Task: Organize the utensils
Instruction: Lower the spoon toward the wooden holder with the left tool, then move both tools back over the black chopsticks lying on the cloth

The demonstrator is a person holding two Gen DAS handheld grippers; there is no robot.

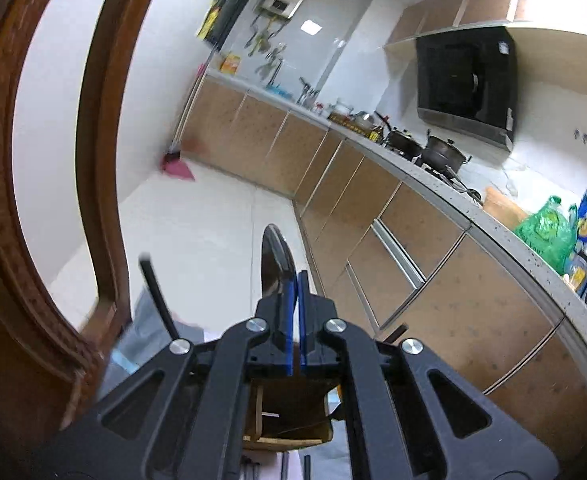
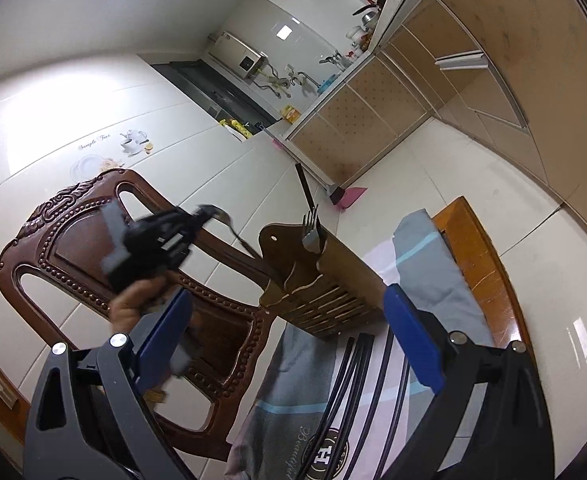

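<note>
Utensils are split between a wooden holder [image 2: 325, 280], the cloth and the left gripper [image 1: 293, 280]: a fork [image 2: 311, 228] stands tines-up in the holder beside a dark handle [image 2: 304, 187], several black-handled pieces [image 2: 357, 380] lie side by side on the cloth just in front of it, and a spoon [image 1: 274, 256] is pinched by its neck between the left gripper's blue pads, its bowl pointing up and away. The right gripper [image 2: 289, 344] hangs over the lying pieces with its jaws wide apart and nothing between them. In the right wrist view a hand [image 2: 133, 300] holds the left gripper above a carved dark wooden chair [image 2: 93, 240]. The holder rests on a grey, pink and pale blue cloth [image 2: 425, 264] spread over an orange-brown wooden table [image 2: 489, 264]. Around it is a kitchen with a pale tiled floor [image 1: 197, 224], tan cabinet doors [image 1: 413, 240] under a speckled counter [image 1: 433, 172] carrying pots [image 1: 441, 152], a black range hood [image 1: 469, 80] and a pink dustpan [image 1: 177, 166]. A wall tile decal [image 2: 109, 152] reads "Sample Text"; the cloth bears a round emblem with an "H" [image 2: 325, 456] and script that seems to read "Beautiful".
</note>
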